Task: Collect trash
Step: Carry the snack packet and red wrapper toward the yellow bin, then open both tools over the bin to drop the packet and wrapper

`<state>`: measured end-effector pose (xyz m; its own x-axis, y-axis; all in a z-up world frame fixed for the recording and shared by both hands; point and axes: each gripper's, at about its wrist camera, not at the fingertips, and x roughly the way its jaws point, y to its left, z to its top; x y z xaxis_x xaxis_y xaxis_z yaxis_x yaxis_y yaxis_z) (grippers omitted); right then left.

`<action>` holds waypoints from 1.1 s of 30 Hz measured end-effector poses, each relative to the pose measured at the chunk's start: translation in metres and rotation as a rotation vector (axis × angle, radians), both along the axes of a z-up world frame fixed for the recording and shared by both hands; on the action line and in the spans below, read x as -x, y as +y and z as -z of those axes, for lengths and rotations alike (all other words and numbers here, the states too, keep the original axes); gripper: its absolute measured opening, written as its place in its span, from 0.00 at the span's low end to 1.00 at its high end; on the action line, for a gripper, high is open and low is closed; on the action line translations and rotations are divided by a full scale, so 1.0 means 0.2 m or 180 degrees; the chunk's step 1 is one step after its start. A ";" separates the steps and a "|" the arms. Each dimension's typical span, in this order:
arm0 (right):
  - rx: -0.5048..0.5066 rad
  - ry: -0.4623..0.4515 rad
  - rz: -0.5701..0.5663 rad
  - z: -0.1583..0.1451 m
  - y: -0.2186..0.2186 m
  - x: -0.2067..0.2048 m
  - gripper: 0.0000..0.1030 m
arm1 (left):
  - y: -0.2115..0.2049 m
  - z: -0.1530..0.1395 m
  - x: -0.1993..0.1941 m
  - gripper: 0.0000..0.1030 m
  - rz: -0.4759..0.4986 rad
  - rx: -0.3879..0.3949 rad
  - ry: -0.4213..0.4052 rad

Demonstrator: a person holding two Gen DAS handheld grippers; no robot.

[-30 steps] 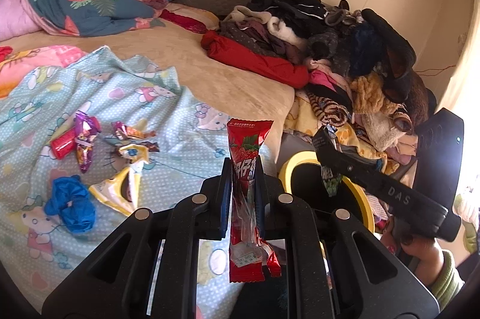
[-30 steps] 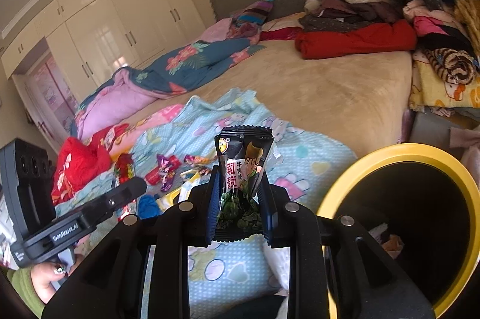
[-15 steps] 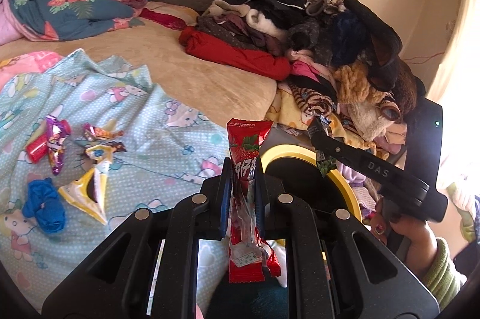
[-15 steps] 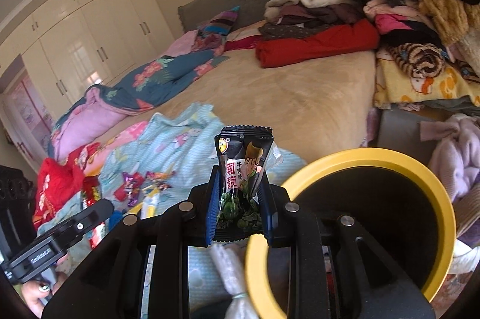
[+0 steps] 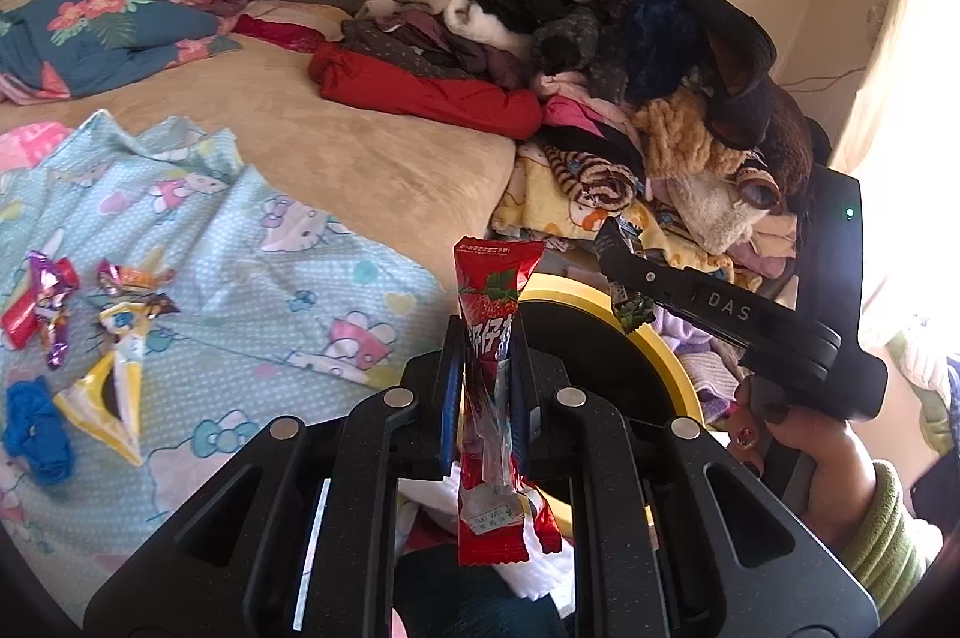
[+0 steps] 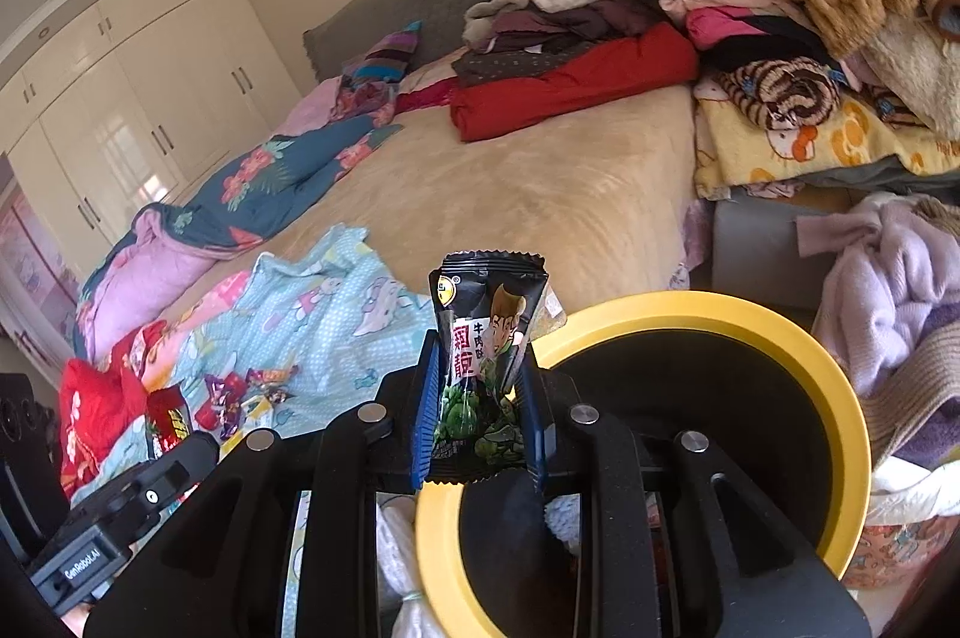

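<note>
My left gripper (image 5: 485, 347) is shut on a long red strawberry wrapper (image 5: 491, 386) that stands upright between its pads. Just beyond it is the yellow-rimmed black bin (image 5: 651, 338). My right gripper (image 6: 480, 380) is shut on a black snack packet (image 6: 487, 338) with a cartoon face, held over the near left rim of the bin (image 6: 720, 320). In the left wrist view the right gripper (image 5: 624, 272) reaches over the bin with that packet (image 5: 630, 305) hanging from it. Several wrappers (image 5: 120, 314) lie on the light blue sheet (image 5: 252, 278).
A blue crumpled scrap (image 5: 36, 428) lies by the wrappers. A big heap of clothes (image 5: 600, 56) is piled on the bed's far right, with a red garment (image 5: 420, 92) at its foot. A lilac cloth (image 6: 888, 278) lies right of the bin. White wardrobes (image 6: 120, 98) line the wall.
Both grippers have swung right toward the bin with their wrappers still held. The bin's rim now sits under the right gripper, and the wrappers on the sheet have slid left in view.
</note>
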<state>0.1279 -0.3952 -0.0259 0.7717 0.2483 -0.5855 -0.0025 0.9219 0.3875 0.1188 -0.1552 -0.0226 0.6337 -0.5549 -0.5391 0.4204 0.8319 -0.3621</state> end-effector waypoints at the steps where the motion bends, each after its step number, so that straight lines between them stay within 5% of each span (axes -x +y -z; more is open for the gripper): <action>1: -0.0010 0.0013 0.0017 0.00 -0.02 0.00 0.22 | -0.02 0.00 -0.01 0.08 0.0016 -0.0004 -0.0001; 33: -0.0341 0.0587 0.0574 0.21 -0.35 -0.04 0.29 | -0.47 0.31 -0.23 0.08 0.0414 -0.0282 0.0423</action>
